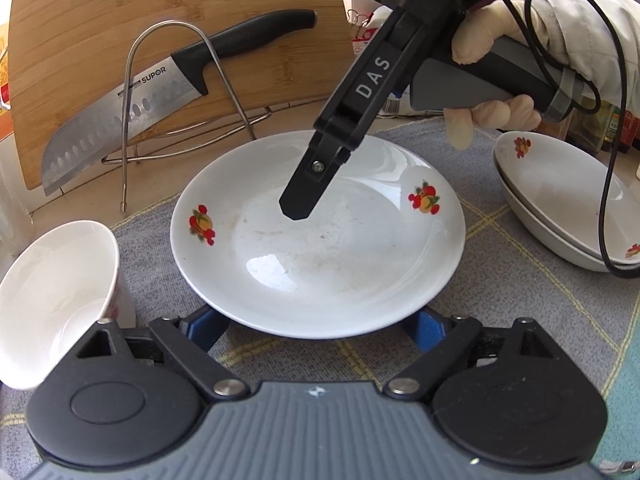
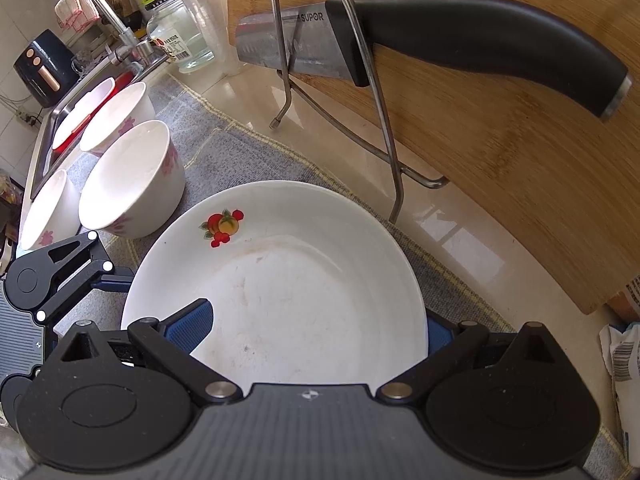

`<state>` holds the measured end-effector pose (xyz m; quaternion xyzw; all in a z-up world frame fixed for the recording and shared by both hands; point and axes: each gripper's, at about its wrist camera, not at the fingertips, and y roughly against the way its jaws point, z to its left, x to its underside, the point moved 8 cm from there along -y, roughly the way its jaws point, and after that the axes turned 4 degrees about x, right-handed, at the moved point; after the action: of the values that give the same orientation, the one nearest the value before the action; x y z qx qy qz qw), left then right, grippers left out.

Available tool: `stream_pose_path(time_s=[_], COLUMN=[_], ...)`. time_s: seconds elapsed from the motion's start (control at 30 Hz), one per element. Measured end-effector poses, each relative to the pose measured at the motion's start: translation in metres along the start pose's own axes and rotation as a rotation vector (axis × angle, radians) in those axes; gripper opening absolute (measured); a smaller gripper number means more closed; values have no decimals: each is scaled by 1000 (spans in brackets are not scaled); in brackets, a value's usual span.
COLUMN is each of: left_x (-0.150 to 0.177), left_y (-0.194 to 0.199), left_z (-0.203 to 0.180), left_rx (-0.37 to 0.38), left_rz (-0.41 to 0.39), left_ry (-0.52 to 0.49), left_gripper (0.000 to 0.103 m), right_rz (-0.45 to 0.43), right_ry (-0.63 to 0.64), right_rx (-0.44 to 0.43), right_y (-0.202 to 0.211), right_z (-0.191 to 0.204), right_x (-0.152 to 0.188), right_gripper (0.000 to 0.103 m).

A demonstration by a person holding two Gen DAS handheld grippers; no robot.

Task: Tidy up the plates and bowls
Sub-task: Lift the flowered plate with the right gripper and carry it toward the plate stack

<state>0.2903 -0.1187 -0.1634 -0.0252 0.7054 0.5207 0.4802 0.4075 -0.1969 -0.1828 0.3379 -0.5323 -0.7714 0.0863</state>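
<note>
From the left wrist, your left gripper [image 1: 318,326] sits at the near rim of the white fruit-printed ceramic plate [image 1: 320,248], which lies on the grey checked cloth [image 1: 500,184]. Its blue pads flank the rim, but the plate hides their tips, so you cannot tell whether they press on it. The risk here is lifting while only one side truly holds: the glazed plate could tip and slide off onto the cloth, or swing into the white bowl [image 1: 52,300] just beside it on the left. Your gloved hand [image 1: 492,76] brings the right gripper [image 1: 294,210] down steeply over the plate's middle; the two stacked white dishes [image 1: 560,208] wait on the right.

From the right wrist, the right gripper [image 2: 316,332] straddles the plate's [image 2: 300,280] rim, one blue pad [image 2: 192,326] inside the plate, the other beyond its edge; a firm pinch is not clear. Raise it carelessly and the plate's far edge could strike the bent wire rack [image 2: 380,100] holding the black-handled knife [image 2: 460,36] against the bamboo cutting board [image 2: 520,184].
</note>
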Motion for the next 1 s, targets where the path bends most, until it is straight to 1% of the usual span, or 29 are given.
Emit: stream_pose_path(time_s=[0.33,0.6,1.0], left_x=[4,3,-3], left_y=[10,22,48], left_z=[-9,-15,-32], left_rx=[14,16,23], left_rz=[9,4,-7], left_ry=[-9,-18,-55], left_gripper=[92,92,92], right_rz=[3,-12,-40], right_ry=[5,8,7], right_rx=[7,15,40], right_y=[6,16,42], right_z=[10,18,32], right_x=[8,12,25], right_gripper=[103,103,103])
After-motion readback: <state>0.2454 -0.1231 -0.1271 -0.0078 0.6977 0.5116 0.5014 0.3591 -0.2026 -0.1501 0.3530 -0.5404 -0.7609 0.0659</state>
